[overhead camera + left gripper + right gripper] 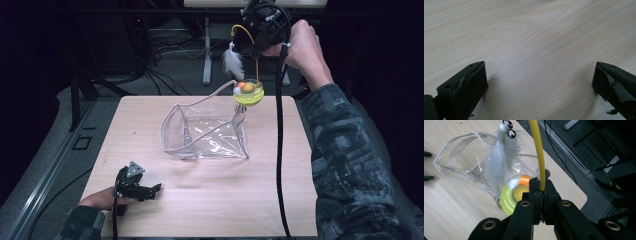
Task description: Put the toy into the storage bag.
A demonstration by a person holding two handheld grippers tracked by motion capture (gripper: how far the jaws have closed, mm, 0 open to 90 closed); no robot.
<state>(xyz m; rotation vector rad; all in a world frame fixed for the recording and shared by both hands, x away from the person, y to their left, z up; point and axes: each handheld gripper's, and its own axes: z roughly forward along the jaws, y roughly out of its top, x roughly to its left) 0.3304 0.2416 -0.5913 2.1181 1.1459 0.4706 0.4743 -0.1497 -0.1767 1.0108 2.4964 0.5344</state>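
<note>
A cat toy hangs over the table's far edge: a round yellow-green base with an orange ball, a thin yellow rod and a white feather. High above the base, my right gripper is shut on the rod. In the right gripper view its jaws pinch the yellow rod, with the feather, a small bell and the base below. A clear plastic bag lies open at mid-table, beside the base. My left gripper rests open at the near left, over bare wood.
The wooden table has free room in front of and left of the bag. A black cable hangs from the right gripper across the table's right side. Dark floor, cables and a table leg lie beyond the far edge.
</note>
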